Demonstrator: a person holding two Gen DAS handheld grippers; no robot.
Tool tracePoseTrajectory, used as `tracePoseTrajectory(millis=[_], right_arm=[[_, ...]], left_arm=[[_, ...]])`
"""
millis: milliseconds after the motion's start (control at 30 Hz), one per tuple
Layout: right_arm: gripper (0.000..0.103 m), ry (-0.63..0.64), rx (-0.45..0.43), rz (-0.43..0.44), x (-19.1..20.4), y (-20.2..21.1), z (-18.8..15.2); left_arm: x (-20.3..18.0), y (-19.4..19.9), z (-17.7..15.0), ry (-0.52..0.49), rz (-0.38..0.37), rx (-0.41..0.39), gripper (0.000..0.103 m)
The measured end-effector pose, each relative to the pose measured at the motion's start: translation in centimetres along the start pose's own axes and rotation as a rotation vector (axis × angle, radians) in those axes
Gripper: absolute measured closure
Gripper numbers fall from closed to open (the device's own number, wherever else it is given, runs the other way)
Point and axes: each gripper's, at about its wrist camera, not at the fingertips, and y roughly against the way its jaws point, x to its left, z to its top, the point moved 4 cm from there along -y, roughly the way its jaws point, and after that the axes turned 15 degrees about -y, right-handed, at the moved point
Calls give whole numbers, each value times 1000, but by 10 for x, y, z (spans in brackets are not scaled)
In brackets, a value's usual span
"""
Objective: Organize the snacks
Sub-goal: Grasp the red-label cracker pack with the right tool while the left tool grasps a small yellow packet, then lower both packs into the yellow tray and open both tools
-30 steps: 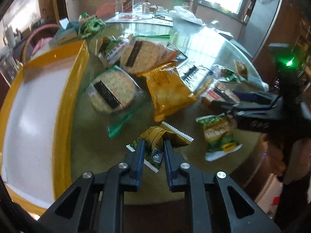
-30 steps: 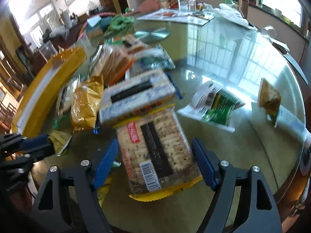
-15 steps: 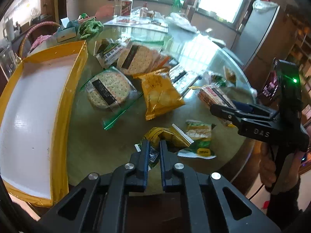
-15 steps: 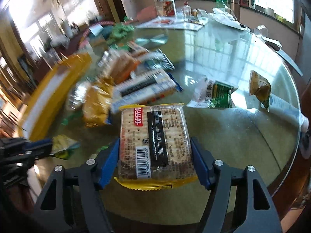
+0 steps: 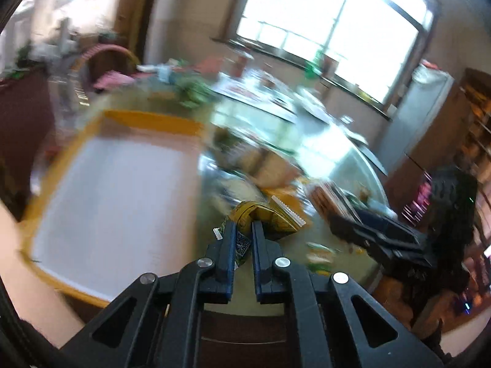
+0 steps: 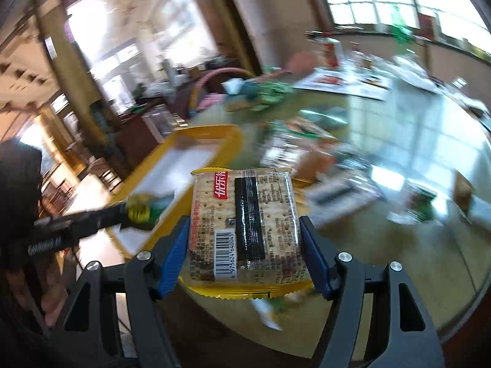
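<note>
We note loose snack packets (image 5: pixel 270 165) blurred at centre frame beside the yellow-rimmed tray (image 5: pixel 147 119). Left gripper (image 5: pixel 244 230) is clamped on the yellow-green sachet (image 5: pixel 264 214); right gripper (image 6: pixel 244 239) is clamped on the cracker pack (image 6: pixel 245 224). Both packets, on the glass table (image 6: pixel 414 245) a second ago, are now lifted toward the tray.

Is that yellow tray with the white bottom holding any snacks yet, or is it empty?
Empty, as far as the blurred views show: the yellow tray shows only its bare white floor. The cracker packet and the small yellow packet are in the grippers.
</note>
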Motion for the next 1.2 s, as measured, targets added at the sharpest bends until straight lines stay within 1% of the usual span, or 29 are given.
tracePoseTrajectory(millis=[100,167,233,333,400,433,500,633,767,833,867,900,933,967,1000,1033,1133,1200], right_arm=[[33,53,58,61,44,-29,0],[33,91,86,79,68,-48,-4],[34,125,133,100,96,-73,-10],[33,157,213,108,127,-110,-23],[33,190,239,89,144,-130,-31],[34,214,246,78,154,-140,-34],[34,235,259,57,167,-155,-39],[33,271,270,-15,171,-172,-48],[33,271,305,-38,165,-179,-56],[32,267,321,-43,161,-182,-59],[31,267,321,-35,160,-182,-60],[28,266,317,-25,161,-180,-60],[24,261,299,-5,161,-173,-58],[18,259,284,7,161,-170,-56],[15,257,258,19,161,-162,-53],[15,257,244,26,161,-158,-52],[15,254,207,64,159,-140,-49],[15,243,181,86,156,-128,-48]], left_arm=[[38,15,-6,68,94,-10,96],[61,21,-12,98,177,-12,96],[86,23,-24,128,280,12,96],[113,20,-38,175,338,46,96],[126,15,-47,187,394,80,96],[130,12,-51,193,405,98,96],[137,7,-57,207,401,121,95],[142,1,-64,187,447,154,95],[147,-2,-69,209,432,176,95],[148,-3,-69,218,417,179,92],[149,-2,-70,225,411,181,89],[149,-1,-70,234,406,184,76],[149,0,-69,244,397,180,56],[147,3,-68,254,385,164,45],[146,6,-67,262,381,144,30],[145,10,-65,272,384,119,28],[138,18,-59,291,377,66,28],[132,26,-55,295,392,26,26]])
